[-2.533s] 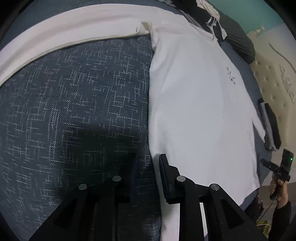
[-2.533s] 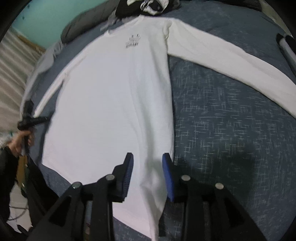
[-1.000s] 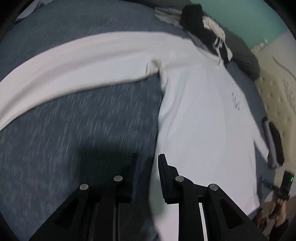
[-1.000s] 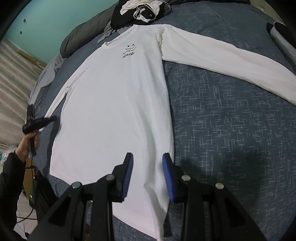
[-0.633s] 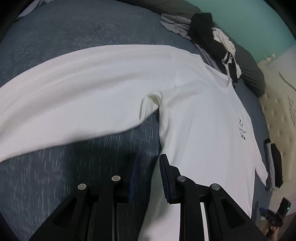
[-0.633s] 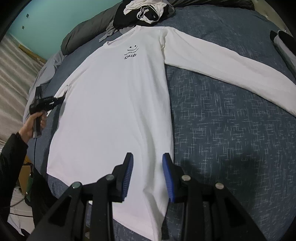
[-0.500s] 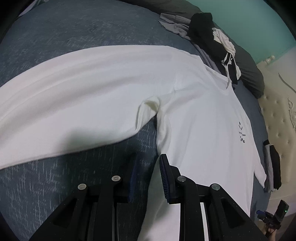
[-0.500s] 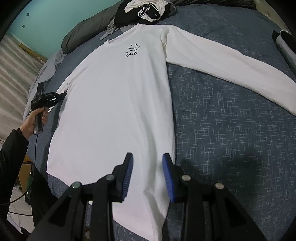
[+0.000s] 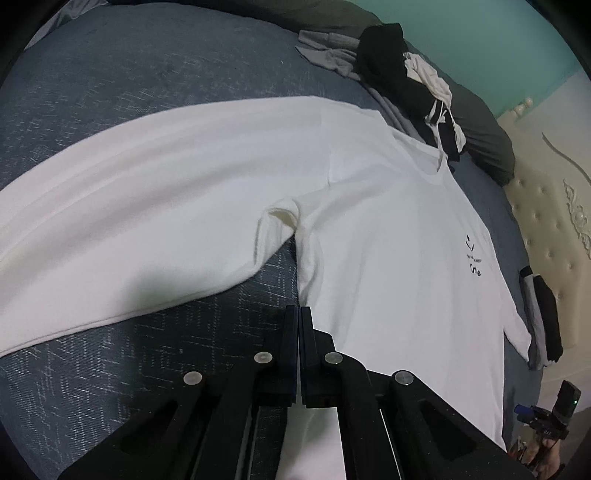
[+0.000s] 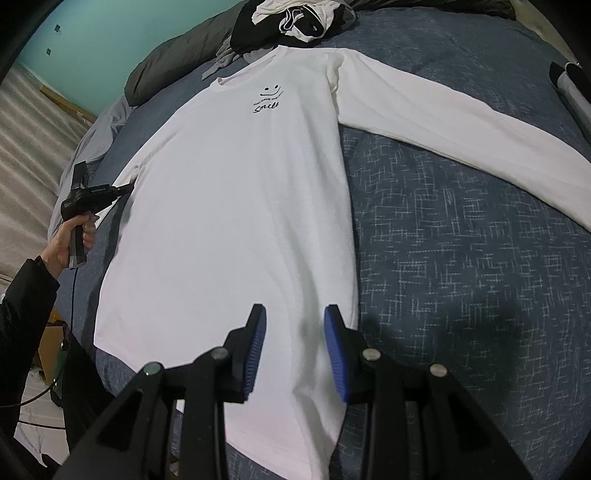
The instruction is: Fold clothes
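Left claw (image 9: 297, 314) had closed: 0.5 s earlier its 2 fingers stood apart over the bedspread beside the shirt's side seam, and now they met with almost no gap showing. Their tips sat right at the side edge of the white long-sleeved shirt (image 9: 388, 258), just below the armpit, with the sleeve (image 9: 147, 206) spreading away ahead and to the left of the tips. Whether any cloth was pinched between the fingers could not be told, since the tips hid the seam; they looked to be touching or just beside the edge. Over the last 2.5 s this claw had travelled up along the shirt's side from near the hem toward the armpit.

Right claw (image 10: 295, 325) had hardly shifted in that time. Its blue-padded fingers stood well apart and held nothing, hovering over the lower part of the shirt near its right edge and hem.

The shirt lay flat and face up on the blue bed (image 10: 461, 240), both sleeves stretched out, no fold showing in it. Judging by the closing, a pinch at the armpit side was probably being taken to bring that side or sleeve inward. A heap of dark and white clothes (image 10: 295, 18) lay far ahead of both claws, beyond the collar.
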`<state>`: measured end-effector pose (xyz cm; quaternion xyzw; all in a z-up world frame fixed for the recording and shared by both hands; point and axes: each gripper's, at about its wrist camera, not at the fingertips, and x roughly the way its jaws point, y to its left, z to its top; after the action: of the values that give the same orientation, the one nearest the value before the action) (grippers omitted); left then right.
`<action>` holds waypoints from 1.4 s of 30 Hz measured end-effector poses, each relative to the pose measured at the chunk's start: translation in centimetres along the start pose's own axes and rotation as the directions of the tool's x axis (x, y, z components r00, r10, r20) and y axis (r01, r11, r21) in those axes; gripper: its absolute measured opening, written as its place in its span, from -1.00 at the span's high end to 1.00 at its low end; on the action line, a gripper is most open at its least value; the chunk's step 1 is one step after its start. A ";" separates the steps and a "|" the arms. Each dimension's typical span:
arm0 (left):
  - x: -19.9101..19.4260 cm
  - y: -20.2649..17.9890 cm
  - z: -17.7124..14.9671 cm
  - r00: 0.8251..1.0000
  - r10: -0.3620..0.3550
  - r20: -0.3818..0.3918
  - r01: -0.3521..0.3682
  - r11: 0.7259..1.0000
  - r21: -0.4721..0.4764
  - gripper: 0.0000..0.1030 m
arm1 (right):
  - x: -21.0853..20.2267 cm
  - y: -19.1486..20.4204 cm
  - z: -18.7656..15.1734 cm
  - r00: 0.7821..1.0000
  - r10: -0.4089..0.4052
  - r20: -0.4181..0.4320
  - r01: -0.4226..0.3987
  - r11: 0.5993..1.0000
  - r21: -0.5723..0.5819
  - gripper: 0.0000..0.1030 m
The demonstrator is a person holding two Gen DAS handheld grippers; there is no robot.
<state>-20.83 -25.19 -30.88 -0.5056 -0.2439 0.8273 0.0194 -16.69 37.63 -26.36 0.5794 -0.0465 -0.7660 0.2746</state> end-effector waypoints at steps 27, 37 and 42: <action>-0.6 1.9 1.7 0.999 0.027 0.031 -0.025 0.997 -0.066 0.98 | 0.3 -0.4 -0.4 1.000 0.006 -0.003 -0.006 1.000 0.012 0.37; -3.1 3.3 1.0 0.998 0.059 0.010 -0.058 0.995 -0.084 0.90 | -0.2 -1.2 -0.9 1.000 0.005 -0.008 -0.005 0.999 0.041 0.37; -5.5 1.9 -0.5 0.998 0.057 0.006 -0.057 0.998 -0.012 0.75 | -0.6 -2.4 -1.2 1.000 0.001 -0.023 0.001 0.997 0.081 0.37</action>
<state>-17.36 -28.17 -27.33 -0.5099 -0.2342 0.8277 -0.0079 -16.39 40.19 -27.18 0.5987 -0.0744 -0.7569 0.2515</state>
